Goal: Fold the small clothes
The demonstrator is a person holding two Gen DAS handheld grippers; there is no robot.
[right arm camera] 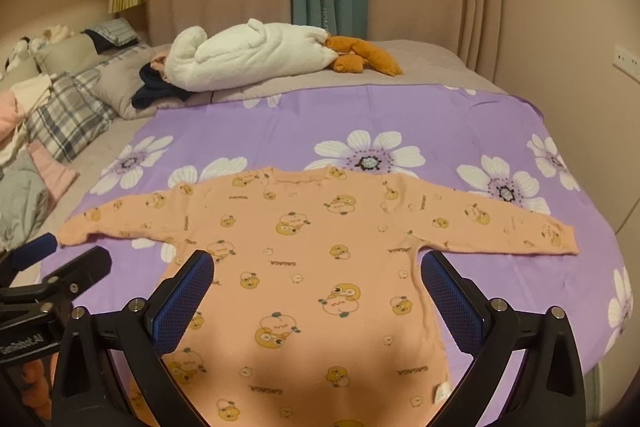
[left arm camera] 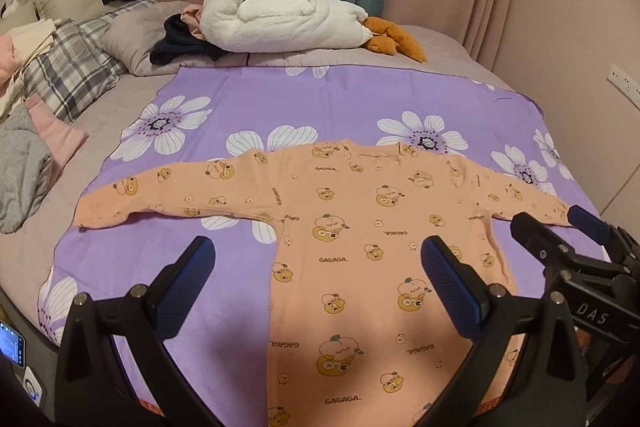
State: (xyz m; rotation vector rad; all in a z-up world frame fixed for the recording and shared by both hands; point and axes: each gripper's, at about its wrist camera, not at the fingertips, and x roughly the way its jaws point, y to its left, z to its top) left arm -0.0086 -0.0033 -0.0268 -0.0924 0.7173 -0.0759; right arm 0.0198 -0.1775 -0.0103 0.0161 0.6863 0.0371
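On the purple flowered sheet (left arm camera: 360, 95), flat and face up with sleeves spread: a peach long-sleeved top (left arm camera: 360, 227). Soft, light, limp; best pinched at a sleeve cuff. Left gripper (left arm camera: 316, 279) and right gripper (right arm camera: 316, 291) both spread wide, holding nothing.

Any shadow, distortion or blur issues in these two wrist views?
Left wrist: gripper shadow darkens the near hem of the orange top; fisheye bows the purple sheet; black corner vignette. Right wrist: same shadow on the top, dimmer and warmer overall; no motion blur in either.
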